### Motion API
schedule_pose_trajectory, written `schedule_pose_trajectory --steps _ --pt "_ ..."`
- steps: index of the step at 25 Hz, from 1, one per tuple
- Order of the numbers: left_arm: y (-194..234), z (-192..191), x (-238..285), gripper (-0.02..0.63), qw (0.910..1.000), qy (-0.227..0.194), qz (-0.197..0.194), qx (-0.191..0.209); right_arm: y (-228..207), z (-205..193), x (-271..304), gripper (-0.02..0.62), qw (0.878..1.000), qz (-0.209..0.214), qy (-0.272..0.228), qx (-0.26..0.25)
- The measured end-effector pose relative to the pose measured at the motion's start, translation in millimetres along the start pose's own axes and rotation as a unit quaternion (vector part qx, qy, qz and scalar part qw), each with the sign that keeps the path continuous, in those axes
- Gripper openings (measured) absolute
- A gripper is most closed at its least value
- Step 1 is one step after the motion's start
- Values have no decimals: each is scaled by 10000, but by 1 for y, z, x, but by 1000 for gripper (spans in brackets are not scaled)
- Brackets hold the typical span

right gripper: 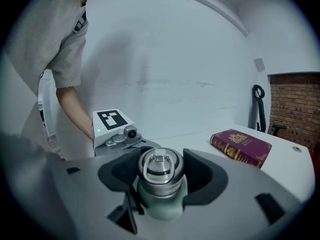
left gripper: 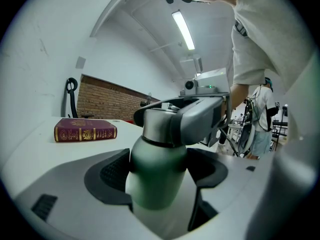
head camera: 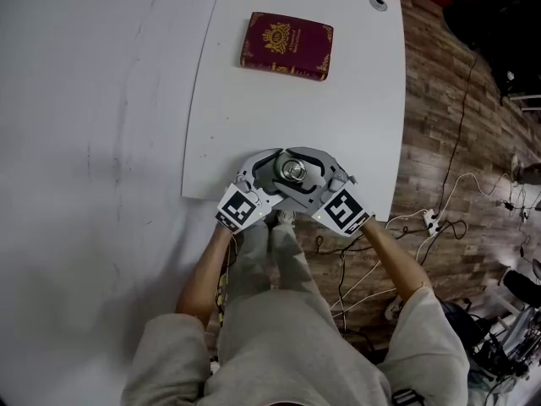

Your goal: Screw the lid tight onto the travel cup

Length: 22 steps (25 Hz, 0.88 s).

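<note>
The travel cup stands at the near edge of the white table (head camera: 254, 117), its steel lid (head camera: 293, 171) facing up at me. In the left gripper view the green cup body (left gripper: 157, 176) fills the space between the dark pads, and my left gripper (left gripper: 160, 173) is shut on it. The steel lid (right gripper: 159, 166) with its ring handle sits on the cup's neck. My right gripper (right gripper: 160, 173) is closed around that lid, a pad on each side. Its grey jaw (left gripper: 200, 118) crosses the lid in the left gripper view.
A dark red book (head camera: 286, 45) lies flat at the table's far side. A small round fitting (head camera: 378, 3) sits in the far right corner. Cables (head camera: 439, 218) trail over the wooden floor to the right. The table's near edge runs just under the grippers.
</note>
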<state>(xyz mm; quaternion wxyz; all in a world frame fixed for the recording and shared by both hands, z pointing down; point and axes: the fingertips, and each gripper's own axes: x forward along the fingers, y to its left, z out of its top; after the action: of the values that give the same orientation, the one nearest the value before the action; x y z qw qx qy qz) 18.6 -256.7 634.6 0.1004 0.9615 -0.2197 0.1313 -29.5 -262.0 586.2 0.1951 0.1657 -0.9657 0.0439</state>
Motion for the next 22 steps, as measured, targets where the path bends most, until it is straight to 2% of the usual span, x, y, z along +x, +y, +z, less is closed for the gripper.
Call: schedule_pose_trajectory --steps 3,11,22 --pt "0 0 0 344 10000 -19 1 -7 -1 1 0 261 9998 -164 -88 46" --pt "-1 1 -1 344 10000 -36 23 0 -7 2 -3 259 9946 -942 -284 334" --pt "1 0 0 344 10000 -73 37 -25 -15 0 -4 259 9780 -1930 -415 667"
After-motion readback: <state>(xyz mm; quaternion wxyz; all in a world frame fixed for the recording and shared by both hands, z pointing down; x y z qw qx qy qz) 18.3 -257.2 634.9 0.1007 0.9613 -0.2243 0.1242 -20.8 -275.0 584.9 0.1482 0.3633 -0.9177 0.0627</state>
